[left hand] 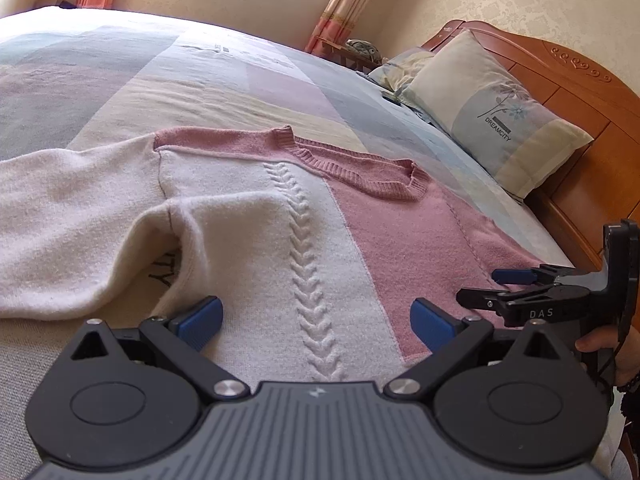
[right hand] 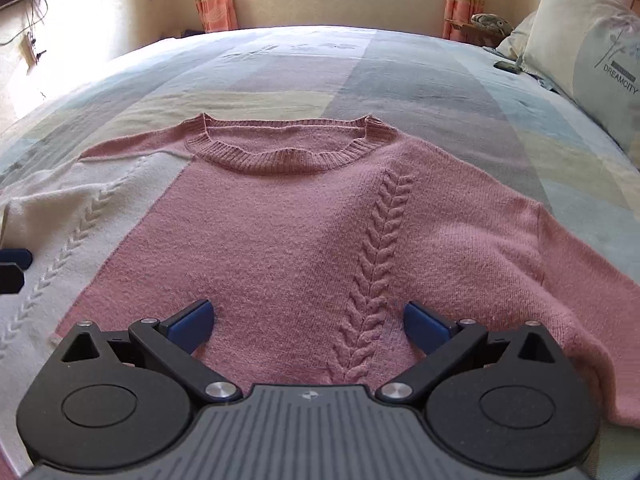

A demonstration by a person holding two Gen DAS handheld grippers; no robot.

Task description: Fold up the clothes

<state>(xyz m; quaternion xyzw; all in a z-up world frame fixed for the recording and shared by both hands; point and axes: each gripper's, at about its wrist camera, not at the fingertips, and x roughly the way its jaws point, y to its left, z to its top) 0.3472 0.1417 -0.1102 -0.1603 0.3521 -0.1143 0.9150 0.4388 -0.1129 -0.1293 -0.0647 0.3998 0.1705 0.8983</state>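
- a pink-and-white knit sweater [right hand: 288, 216] lies spread flat on a bed [right hand: 280, 72], filling the middle and lower part of both views, its ribbed collar [right hand: 276, 156] toward the far side.
- in the right wrist view the pink panel sits centre frame with a braided cable stitch [right hand: 372, 264] running down right of centre; the white panel [left hand: 248, 216] lies along the left edge.
- in the left wrist view the white sleeve [left hand: 68, 216] bunches at centre left, folded over on itself.
- the left gripper [left hand: 316, 322] hovers low over the white panel at the bottom of its frame, blue pads spread wide, nothing between them.
- the right gripper [right hand: 306, 320] is likewise released, pads apart above the pink hem.
- it also shows at the lower right of the left wrist view, beside the pink edge, with a hand [left hand: 600, 344] behind it.
- a pillow [left hand: 496, 112] printed "dreamcity" leans on the wooden headboard [left hand: 572, 92] at the upper right.
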